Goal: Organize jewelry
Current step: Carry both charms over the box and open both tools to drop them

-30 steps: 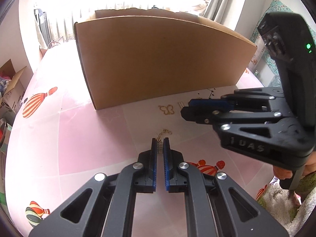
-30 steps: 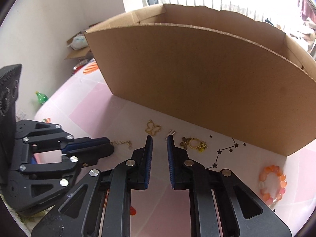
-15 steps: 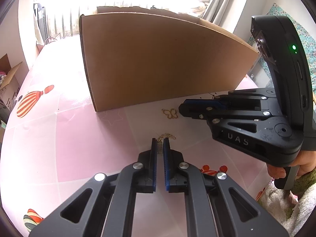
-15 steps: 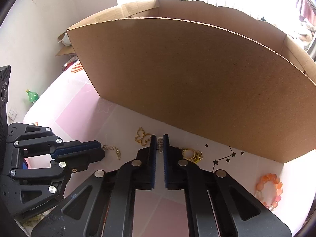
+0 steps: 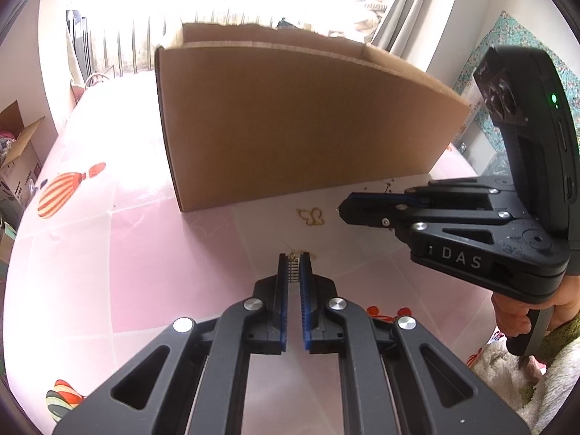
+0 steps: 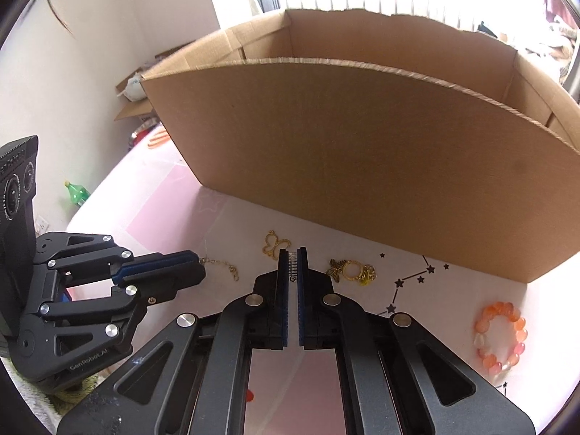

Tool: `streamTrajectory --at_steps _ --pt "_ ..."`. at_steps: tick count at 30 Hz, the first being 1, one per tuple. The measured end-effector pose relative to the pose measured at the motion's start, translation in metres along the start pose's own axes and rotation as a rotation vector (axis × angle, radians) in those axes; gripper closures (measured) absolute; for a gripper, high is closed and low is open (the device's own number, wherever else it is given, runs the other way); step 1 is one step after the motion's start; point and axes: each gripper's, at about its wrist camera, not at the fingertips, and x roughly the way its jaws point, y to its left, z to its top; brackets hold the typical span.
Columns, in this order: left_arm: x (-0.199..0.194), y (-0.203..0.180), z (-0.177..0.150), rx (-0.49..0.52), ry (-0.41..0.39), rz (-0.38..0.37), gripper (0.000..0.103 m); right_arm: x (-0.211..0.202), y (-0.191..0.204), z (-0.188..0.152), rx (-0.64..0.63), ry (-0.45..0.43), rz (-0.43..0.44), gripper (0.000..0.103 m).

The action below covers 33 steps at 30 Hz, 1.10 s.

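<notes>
My left gripper [image 5: 294,256] is shut on a thin gold chain [image 6: 223,265] that trails onto the pink table; the chain's end shows between the tips [image 5: 294,270]. My right gripper [image 6: 293,253] is shut on a small toothed gold hair clip [image 6: 293,266], held just above the table. A gold butterfly outline charm [image 6: 275,243] lies just left of the right tips; it also shows in the left wrist view [image 5: 311,216]. A gold butterfly ring piece [image 6: 351,271] lies to the right. An orange bead bracelet [image 6: 500,337] lies at far right. A large open cardboard box [image 6: 362,166] stands behind.
The pink patterned tablecloth [image 5: 145,272] covers the table. A small cardboard box [image 5: 18,159] stands off the table's left. A green bottle [image 6: 77,193] stands on the floor. A fluffy cloth [image 5: 514,373] lies at the table's near right edge.
The right gripper closed on the small clip and lifted, bringing the box interior into sight. The left gripper stayed shut on the chain and rose slightly.
</notes>
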Motion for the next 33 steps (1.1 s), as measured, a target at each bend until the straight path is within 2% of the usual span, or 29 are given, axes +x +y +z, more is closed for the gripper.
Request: streamTrajectory --at_steps 7,12,17,22,26,29,33 --pt "-0.03 -0.011 0.005 0.025 -0.091 0.011 0.097 -0.036 -0.001 -0.01 0.001 -0.093 0.027 0.101" --pt "-0.062 -0.025 0.017 0.075 -0.187 0.002 0.097 -0.074 -0.005 -0.012 -0.007 -0.189 0.076 0.101" --pt "-0.091 -0.037 0.038 0.151 -0.289 -0.018 0.097 -0.105 0.006 0.012 -0.03 -0.302 0.116 0.101" --pt "-0.105 -0.041 0.071 0.189 -0.335 -0.004 0.097 -0.118 -0.006 0.05 -0.012 -0.369 0.161 0.101" --pt "-0.087 -0.034 0.103 0.16 -0.29 -0.002 0.097 -0.119 -0.031 0.076 0.027 -0.337 0.179 0.101" --pt "-0.061 -0.023 0.124 0.112 -0.203 -0.031 0.097 -0.104 -0.048 0.087 0.053 -0.273 0.171 0.101" --pt "-0.019 -0.011 0.144 0.049 -0.071 -0.077 0.097 -0.071 -0.07 0.098 0.101 -0.158 0.212 0.103"
